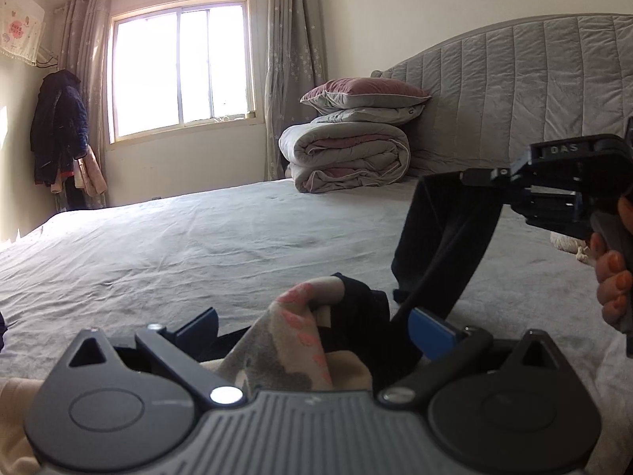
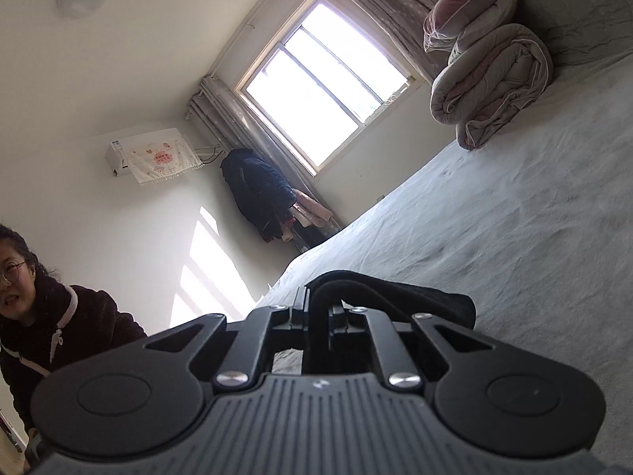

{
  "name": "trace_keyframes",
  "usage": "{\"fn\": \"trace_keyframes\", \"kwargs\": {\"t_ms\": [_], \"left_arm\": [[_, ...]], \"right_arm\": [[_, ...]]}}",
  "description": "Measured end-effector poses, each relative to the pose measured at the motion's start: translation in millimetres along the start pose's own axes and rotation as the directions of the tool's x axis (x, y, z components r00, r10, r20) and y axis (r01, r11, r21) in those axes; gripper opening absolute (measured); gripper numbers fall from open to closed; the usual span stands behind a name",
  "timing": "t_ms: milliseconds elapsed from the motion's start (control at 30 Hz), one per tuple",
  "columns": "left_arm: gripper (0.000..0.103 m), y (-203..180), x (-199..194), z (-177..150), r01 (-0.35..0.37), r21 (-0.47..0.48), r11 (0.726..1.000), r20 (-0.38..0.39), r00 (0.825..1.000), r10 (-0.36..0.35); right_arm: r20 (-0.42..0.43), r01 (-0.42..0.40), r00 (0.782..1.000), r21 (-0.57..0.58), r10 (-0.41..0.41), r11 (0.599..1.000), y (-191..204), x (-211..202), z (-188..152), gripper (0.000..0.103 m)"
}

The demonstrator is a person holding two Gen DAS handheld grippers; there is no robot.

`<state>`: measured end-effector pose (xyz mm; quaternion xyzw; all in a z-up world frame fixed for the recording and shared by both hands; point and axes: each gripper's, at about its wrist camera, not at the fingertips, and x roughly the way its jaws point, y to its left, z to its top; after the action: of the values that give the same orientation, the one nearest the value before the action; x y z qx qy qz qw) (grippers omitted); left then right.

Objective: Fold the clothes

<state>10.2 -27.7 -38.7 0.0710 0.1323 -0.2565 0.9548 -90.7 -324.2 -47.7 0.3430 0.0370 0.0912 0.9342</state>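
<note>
A black garment hangs over the grey bed from my right gripper, which is shut on its top edge at the right of the left wrist view. In the right wrist view the right gripper pinches the black cloth between closed fingers. My left gripper is open, blue-padded fingers spread wide. A beige, grey and pink patterned cloth and the black garment's lower end lie bunched between them.
A folded duvet with pillows is stacked at the grey quilted headboard. A window with curtains and hanging jackets are beyond the bed. A person stands at the bedside in the right wrist view.
</note>
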Motion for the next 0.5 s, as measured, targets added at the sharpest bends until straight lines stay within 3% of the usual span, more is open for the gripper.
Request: {"fn": "trace_keyframes", "kwargs": {"t_ms": [200, 500], "left_arm": [[0.103, 22, -7, 4, -0.074, -0.098, 0.992, 0.035, 0.996, 0.078], [0.103, 28, 4, 0, -0.108, -0.124, 0.986, -0.013, 0.994, 0.107]], "right_arm": [[0.06, -0.024, 0.998, -0.101, 0.03, 0.995, 52, -47, 9, 0.008], [0.139, 0.046, 0.99, -0.095, -0.032, 0.994, 66, -100, 23, 0.008]]}}
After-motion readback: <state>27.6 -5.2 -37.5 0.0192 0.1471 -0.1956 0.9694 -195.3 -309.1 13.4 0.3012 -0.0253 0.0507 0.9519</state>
